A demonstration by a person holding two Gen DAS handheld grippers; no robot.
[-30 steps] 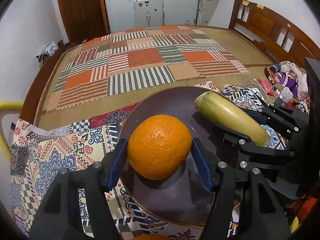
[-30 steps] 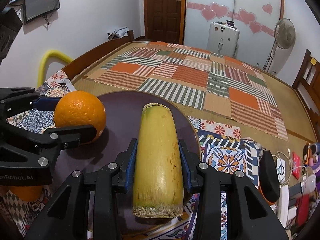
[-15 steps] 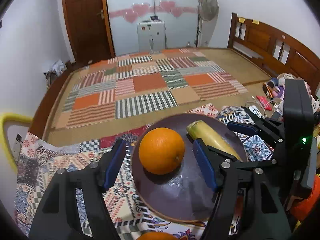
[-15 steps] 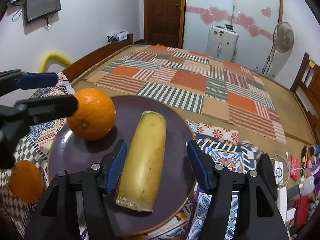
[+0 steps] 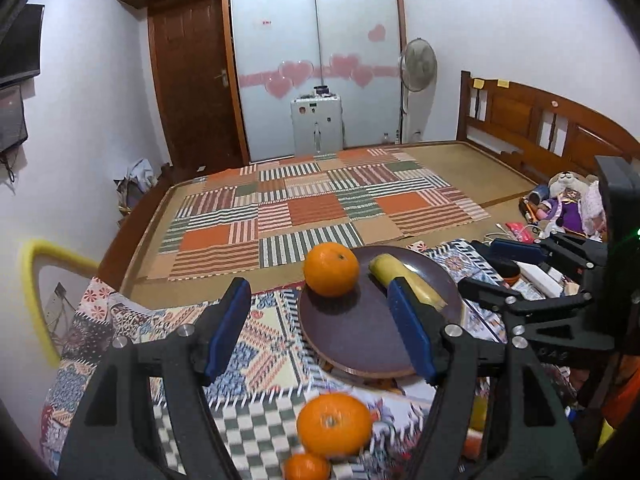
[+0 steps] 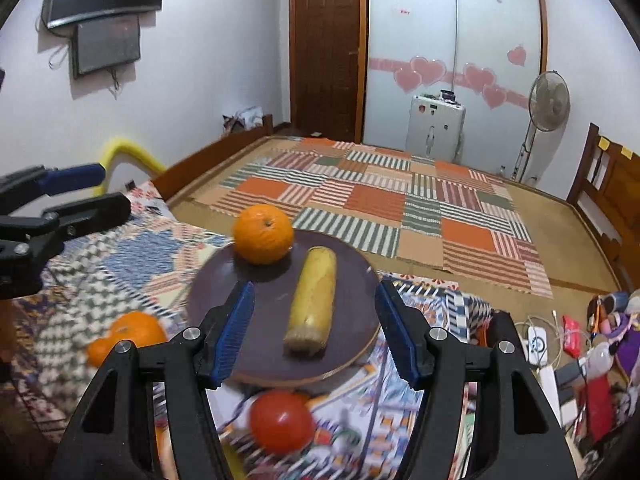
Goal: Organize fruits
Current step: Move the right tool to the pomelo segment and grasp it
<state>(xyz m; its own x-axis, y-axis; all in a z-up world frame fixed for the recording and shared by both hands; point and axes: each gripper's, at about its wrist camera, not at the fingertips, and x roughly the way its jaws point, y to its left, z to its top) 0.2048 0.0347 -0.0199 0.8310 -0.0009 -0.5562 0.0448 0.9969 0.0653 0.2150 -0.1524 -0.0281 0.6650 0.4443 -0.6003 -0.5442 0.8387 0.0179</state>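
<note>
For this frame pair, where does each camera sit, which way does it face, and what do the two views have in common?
Left wrist: on the left gripper, looking forward and down across the patterned cloth at the plate; its own blue-padded fingers show, jaws opening, nothing between them; the right gripper enters at right.
Right wrist: on the right gripper, facing the same plate; the left gripper enters at left.
Shared: the plate, orange, yellow stalk, bed mat.
</note>
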